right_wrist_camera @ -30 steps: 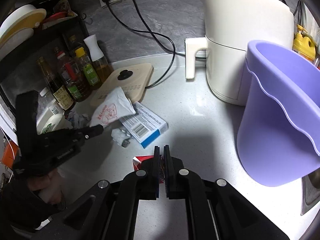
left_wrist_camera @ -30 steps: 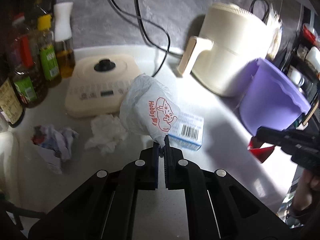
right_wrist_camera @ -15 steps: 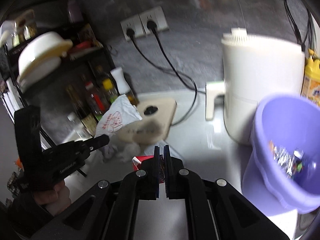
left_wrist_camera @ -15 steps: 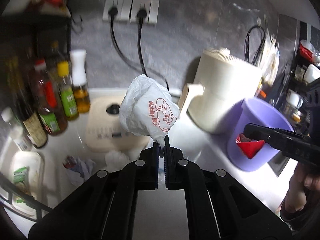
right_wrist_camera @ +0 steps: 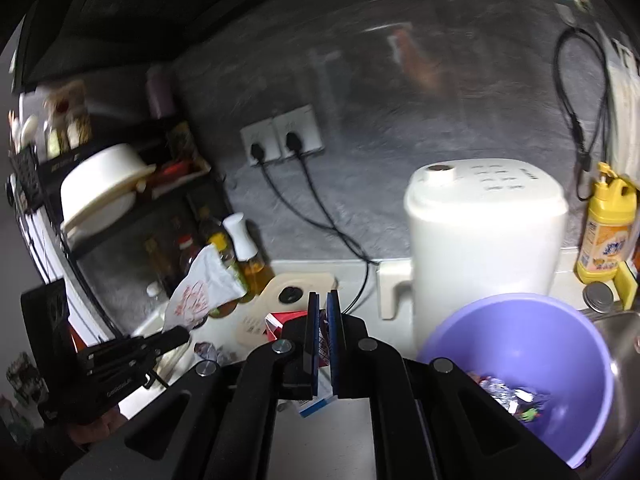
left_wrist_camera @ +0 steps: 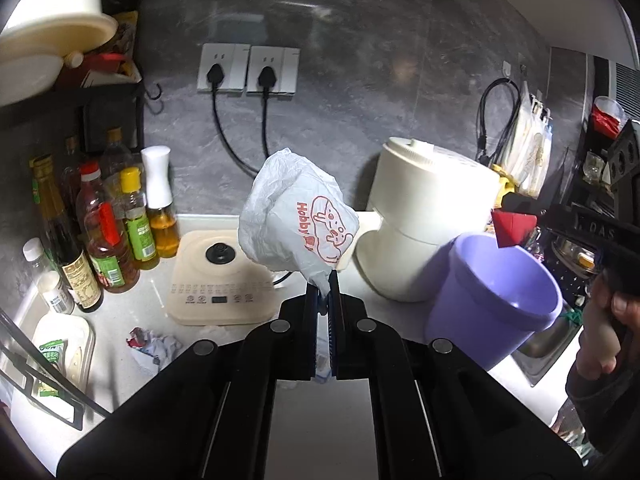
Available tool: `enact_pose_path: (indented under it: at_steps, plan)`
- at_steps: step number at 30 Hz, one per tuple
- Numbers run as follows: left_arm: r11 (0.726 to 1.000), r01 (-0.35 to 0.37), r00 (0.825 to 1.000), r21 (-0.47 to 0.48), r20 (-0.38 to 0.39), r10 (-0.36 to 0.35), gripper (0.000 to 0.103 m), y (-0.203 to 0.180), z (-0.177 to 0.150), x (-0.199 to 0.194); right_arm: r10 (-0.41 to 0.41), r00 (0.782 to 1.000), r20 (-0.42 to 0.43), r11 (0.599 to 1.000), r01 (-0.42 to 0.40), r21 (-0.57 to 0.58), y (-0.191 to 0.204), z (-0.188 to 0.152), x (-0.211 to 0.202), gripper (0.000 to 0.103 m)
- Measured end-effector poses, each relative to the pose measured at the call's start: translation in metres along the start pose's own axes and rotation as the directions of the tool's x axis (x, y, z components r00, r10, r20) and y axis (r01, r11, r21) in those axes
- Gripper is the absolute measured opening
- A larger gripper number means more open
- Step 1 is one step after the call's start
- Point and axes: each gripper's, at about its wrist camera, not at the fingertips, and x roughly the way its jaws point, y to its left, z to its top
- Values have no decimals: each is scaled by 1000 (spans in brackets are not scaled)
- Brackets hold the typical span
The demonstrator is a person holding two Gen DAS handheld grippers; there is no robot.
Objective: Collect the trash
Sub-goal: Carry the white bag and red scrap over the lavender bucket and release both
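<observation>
A white bag (left_wrist_camera: 298, 220) is pinched by its neck in the clenched fingers (left_wrist_camera: 335, 300) of the left gripper (left_wrist_camera: 323, 300) and held up above the bench (left_wrist_camera: 132, 304). A red wrapper (right_wrist_camera: 280, 322) is clamped in the right gripper (right_wrist_camera: 323, 320) beside the purple bin (right_wrist_camera: 520, 344), in which foil scraps (right_wrist_camera: 508, 396) are seen. Crumpled paper (left_wrist_camera: 152, 346) is left lying on the bench.

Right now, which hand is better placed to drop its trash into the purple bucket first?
Right. The right gripper, shut on the red carton, has it hanging at the purple bucket's rim. The left gripper, shut on the white plastic bag, holds it over the induction cooker, farther away.
</observation>
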Motion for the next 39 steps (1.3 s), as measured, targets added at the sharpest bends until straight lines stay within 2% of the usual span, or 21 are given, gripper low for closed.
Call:
enact_pose_path:
  at_steps: [10, 21, 22, 23, 24, 39]
  plan:
    - [997, 81, 996, 18, 19, -82, 5, -45, 9, 13, -88, 996, 14, 994, 87, 60, -54, 5, -32, 5]
    - [976, 206, 978, 66, 6, -207, 5, -104, 20, 39, -168, 986, 11, 983, 167, 80, -98, -1, -65, 10]
    - [973, 219, 976, 73, 3, -219, 5, -110, 20, 41, -183, 983, 21, 980, 181, 86, -104, -1, -72, 22]
    - [970, 231, 973, 79, 0, -232, 5, -116, 20, 43, -200, 979, 37, 976, 196, 92, -107, -2, -79, 43]
    - [967, 239, 971, 82, -3, -240, 5, -121, 20, 45, -218, 974, 55, 972, 212, 98, -111, -2, -85, 48]
    - [909, 393, 919, 136, -55, -390, 5, -198, 18, 74, -363, 929, 72, 924, 349, 155, -157, -11, -146, 49]
